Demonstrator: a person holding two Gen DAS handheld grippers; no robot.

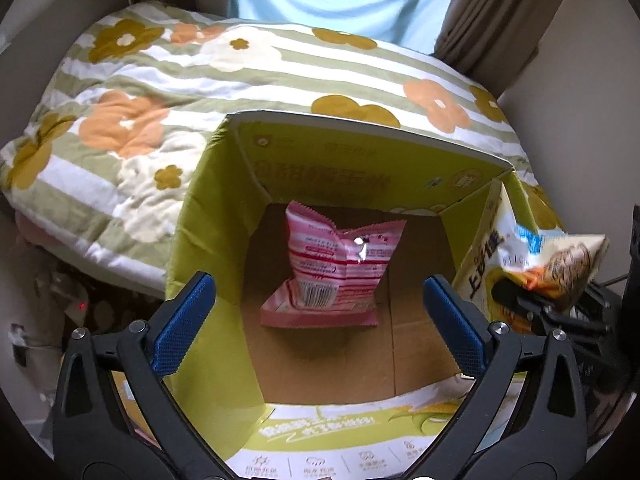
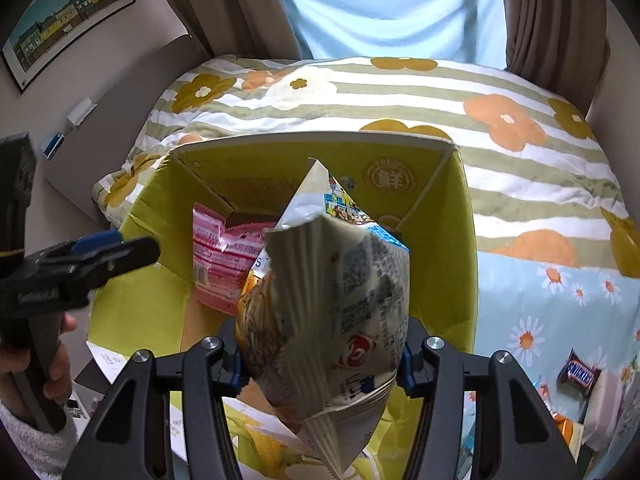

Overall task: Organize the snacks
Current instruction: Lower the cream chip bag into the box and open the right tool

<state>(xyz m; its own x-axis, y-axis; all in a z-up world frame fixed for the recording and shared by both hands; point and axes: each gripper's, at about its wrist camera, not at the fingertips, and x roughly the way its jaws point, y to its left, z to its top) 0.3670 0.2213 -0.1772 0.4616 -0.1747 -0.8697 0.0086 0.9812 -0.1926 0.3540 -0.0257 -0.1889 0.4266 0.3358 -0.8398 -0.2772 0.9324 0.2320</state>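
— Clamped between our right gripper's pads sits the white snack bag, pinched across its lower half, its top corner pointing ahead over the green carton.

— And our left gripper?

— Jaws spread wide, nothing between them. The pink snack packet lies ahead of and below its fingertips, on the carton's brown floor, leaning toward the far wall.

— So we judge the white bag goes in next. What could spoil that?

— Our two tools are close. From the right wrist view, the left one juts in from the left over the carton's near corner; if we lower the bag without clearing it, they may knock together.

— Anything else?

— The bag is puffy and slick. Let go too high or too near the right-hand flap and it could catch the rim and tumble onto the floral quilt.
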